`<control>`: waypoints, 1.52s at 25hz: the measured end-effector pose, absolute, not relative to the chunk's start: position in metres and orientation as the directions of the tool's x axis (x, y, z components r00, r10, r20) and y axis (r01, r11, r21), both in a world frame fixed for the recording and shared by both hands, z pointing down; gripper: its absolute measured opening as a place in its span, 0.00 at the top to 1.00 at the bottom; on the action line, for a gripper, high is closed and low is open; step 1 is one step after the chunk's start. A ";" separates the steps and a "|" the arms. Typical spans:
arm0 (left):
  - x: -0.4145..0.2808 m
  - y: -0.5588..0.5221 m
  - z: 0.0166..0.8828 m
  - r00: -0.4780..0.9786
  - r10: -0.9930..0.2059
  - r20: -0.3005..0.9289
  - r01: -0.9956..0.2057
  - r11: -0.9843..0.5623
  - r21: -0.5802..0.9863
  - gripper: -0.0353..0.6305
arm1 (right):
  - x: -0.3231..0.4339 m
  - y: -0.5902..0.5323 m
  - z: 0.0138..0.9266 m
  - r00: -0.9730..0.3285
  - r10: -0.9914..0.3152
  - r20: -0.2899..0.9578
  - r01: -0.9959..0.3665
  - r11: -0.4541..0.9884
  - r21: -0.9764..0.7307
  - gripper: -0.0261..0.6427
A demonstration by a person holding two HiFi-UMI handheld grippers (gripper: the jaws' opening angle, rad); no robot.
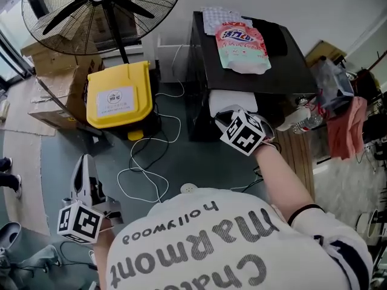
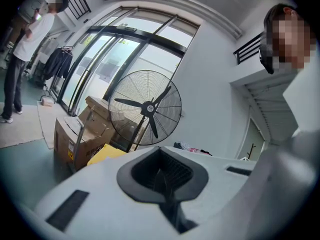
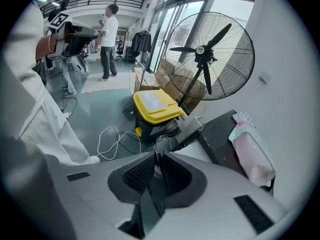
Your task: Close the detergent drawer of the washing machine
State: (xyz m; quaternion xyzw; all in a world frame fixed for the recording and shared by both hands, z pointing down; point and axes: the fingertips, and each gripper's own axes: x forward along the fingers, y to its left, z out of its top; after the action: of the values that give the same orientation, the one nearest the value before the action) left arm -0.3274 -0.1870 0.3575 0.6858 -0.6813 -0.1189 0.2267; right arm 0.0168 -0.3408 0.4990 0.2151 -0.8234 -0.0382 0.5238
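Head view: one black washing machine (image 1: pixel 254 65) stands against the wall, and its detergent drawer (image 1: pixel 233 100) sticks out of the front as one white block, clearly open. The right gripper (image 1: pixel 233 122) is just at the outer end of this drawer; I cannot tell if it touches. The left gripper (image 1: pixel 84 165) hangs low at the person's side, well apart from the machine. One detergent pouch (image 1: pixel 242 44) lies on the machine top, and one yellow bin (image 1: pixel 118 95) and one fan (image 1: pixel 103 5) stand beside it.

Left gripper view: the left gripper (image 2: pixel 162 171) has its jaws pressed together with nothing between them. It looks toward the fan (image 2: pixel 147 106); the drawer does not show here.

Right gripper view: the right gripper (image 3: pixel 156 156) also has its jaws together and carries nothing. The white drawer (image 3: pixel 195 149) lies just beyond its tip, at the front of the washing machine (image 3: pixel 220 139).

I judge the drawer to be light, stiff plastic that slides on guides, so it needs a push and no grasp. The closed jaws can press flat on the middle of its front face; pressing at one corner may turn it and make it jam. The plastic looks smooth, so the tip could slip.
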 end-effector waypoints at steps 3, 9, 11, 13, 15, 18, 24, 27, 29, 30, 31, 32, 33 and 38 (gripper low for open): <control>-0.330 -0.189 0.357 0.034 -0.989 0.146 -0.882 0.039 0.470 0.94 | 0.016 -0.349 0.498 -0.359 -0.394 0.846 -0.316 0.904 0.287 0.86; -0.332 -0.191 0.357 0.022 -0.989 0.149 -0.884 0.050 0.464 0.94 | 0.014 -0.359 0.499 -0.360 -0.396 0.845 -0.315 0.904 0.290 0.86; -0.333 -0.192 0.357 0.018 -0.988 0.151 -0.885 0.055 0.463 0.94 | 0.014 -0.363 0.500 -0.359 -0.396 0.845 -0.316 0.904 0.289 0.86; -0.335 -0.193 0.357 0.013 -0.988 0.152 -0.885 0.060 0.461 0.94 | 0.013 -0.365 0.501 -0.360 -0.390 0.848 -0.312 0.907 0.284 0.86; -0.336 -0.192 0.358 0.007 -0.988 0.152 -0.885 0.065 0.462 0.94 | 0.012 -0.366 0.502 -0.365 -0.383 0.849 -0.306 0.910 0.279 0.86; -0.335 -0.192 0.359 0.002 -0.988 0.155 -0.884 0.070 0.462 0.94 | 0.012 -0.370 0.502 -0.365 -0.394 0.844 -0.312 0.905 0.288 0.85; -0.336 -0.189 0.358 -0.012 -0.987 0.158 -0.885 0.084 0.457 0.94 | 0.013 -0.377 0.501 -0.365 -0.404 0.839 -0.320 0.901 0.294 0.85; -0.337 -0.189 0.358 -0.017 -0.987 0.160 -0.886 0.089 0.455 0.94 | 0.013 -0.380 0.501 -0.366 -0.412 0.834 -0.329 0.896 0.298 0.85; -0.338 -0.188 0.358 -0.019 -0.987 0.160 -0.886 0.091 0.455 0.94 | 0.012 -0.382 0.501 -0.368 -0.417 0.831 -0.334 0.893 0.301 0.85; -0.338 -0.188 0.358 -0.021 -0.987 0.161 -0.886 0.093 0.455 0.94 | 0.012 -0.383 0.501 -0.369 -0.420 0.829 -0.336 0.892 0.303 0.85; -0.338 -0.187 0.359 -0.022 -0.987 0.161 -0.886 0.094 0.454 0.94 | 0.012 -0.383 0.501 -0.369 -0.423 0.827 -0.338 0.890 0.305 0.85; -0.338 -0.187 0.359 -0.023 -0.987 0.162 -0.886 0.095 0.454 0.94 | 0.011 -0.384 0.501 -0.369 -0.428 0.825 -0.341 0.888 0.309 0.84; -0.338 -0.186 0.359 -0.024 -0.986 0.162 -0.886 0.096 0.454 0.94 | 0.011 -0.386 0.501 -0.369 -0.435 0.821 -0.345 0.885 0.314 0.84; -0.340 -0.187 0.358 -0.029 -0.986 0.166 -0.887 0.102 0.450 0.94 | 0.009 -0.392 0.501 -0.355 -0.459 0.815 -0.348 0.874 0.341 0.83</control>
State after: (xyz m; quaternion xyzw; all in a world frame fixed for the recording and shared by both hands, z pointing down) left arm -0.3398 -0.1868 0.3585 0.6609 -0.7085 -0.1113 0.2211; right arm 0.0093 -0.3921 0.5013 0.2455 -0.8213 -0.0542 0.5122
